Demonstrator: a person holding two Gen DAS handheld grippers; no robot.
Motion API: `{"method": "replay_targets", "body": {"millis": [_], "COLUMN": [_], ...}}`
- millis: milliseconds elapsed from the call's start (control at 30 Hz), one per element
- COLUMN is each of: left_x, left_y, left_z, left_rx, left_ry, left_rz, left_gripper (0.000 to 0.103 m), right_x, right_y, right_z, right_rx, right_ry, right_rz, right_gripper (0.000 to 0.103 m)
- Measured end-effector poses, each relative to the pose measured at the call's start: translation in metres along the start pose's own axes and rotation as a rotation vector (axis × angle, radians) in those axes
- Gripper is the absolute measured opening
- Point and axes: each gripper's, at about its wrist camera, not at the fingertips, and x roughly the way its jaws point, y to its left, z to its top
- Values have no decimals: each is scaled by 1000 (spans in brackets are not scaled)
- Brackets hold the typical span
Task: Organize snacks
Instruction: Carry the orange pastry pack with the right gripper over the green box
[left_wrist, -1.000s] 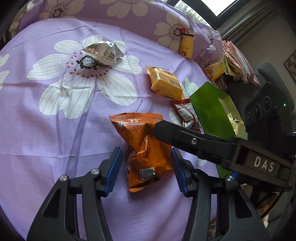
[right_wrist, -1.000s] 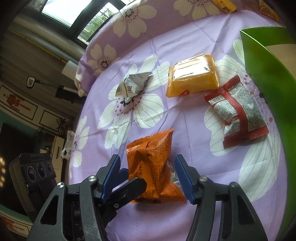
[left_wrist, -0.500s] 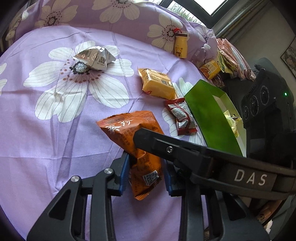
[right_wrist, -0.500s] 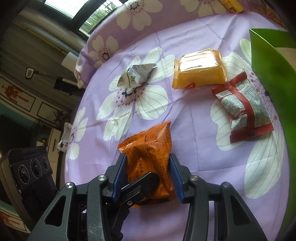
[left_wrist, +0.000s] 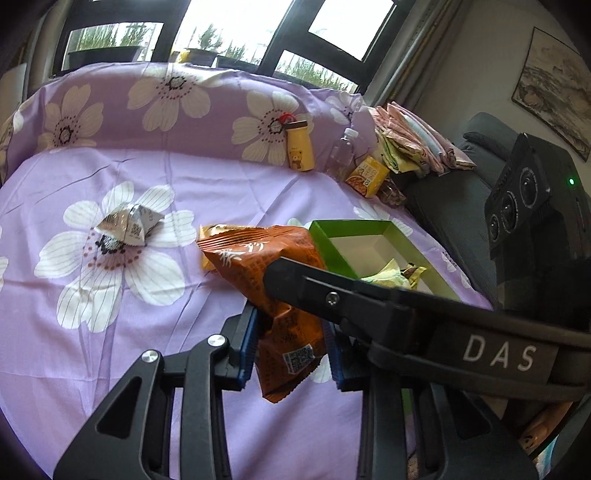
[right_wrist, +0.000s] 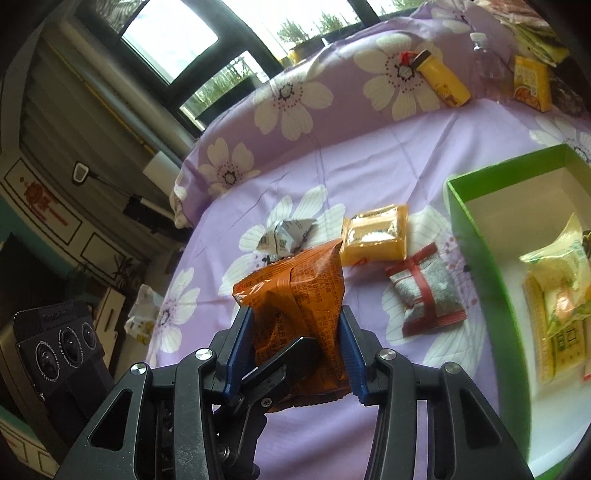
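Observation:
An orange snack bag (left_wrist: 273, 291) is held off the purple flowered cloth (left_wrist: 184, 184) by both grippers at once. My left gripper (left_wrist: 291, 339) is shut on its lower end. My right gripper (right_wrist: 295, 332) is shut on it too, seen in the right wrist view (right_wrist: 299, 291). The green box (right_wrist: 480, 266) with yellow snack packs (right_wrist: 557, 295) lies to the right; it also shows in the left wrist view (left_wrist: 332, 243). A silver packet (right_wrist: 284, 234), a yellow pack (right_wrist: 376, 236) and a red-striped pack (right_wrist: 424, 291) lie on the cloth.
A yellow bottle (left_wrist: 300, 146), a clear bottle (left_wrist: 341, 155) and a yellow carton (left_wrist: 368, 175) stand at the back by the raised cloth edge. Folded cloths (left_wrist: 413, 140) and a dark sofa (left_wrist: 461, 206) are at the right. Windows are behind.
Both grippers closed on the orange bag and lifted it off the cloth. The views tilted up, so the window and back edge now show.

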Motion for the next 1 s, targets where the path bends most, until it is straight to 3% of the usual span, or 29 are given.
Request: {"method": "replay_targets", "body": {"millis": [467, 767, 1000], "left_x": [18, 57, 95], "left_y": [-75, -101, -104], "left_z": [26, 38, 45], "left_rx": [140, 179, 158], "left_ry": [-58, -16, 60], "left_rz": [-84, -118, -114], "left_gripper": [30, 30, 30], "right_x": [-73, -84, -68], "right_y": [-44, -85, -120], "right_z": [22, 38, 51], "right_rx": [53, 125, 189], "right_ry": [-192, -236, -211], "right_rz": [-32, -51, -54], "right_gripper": [49, 49, 49]}}
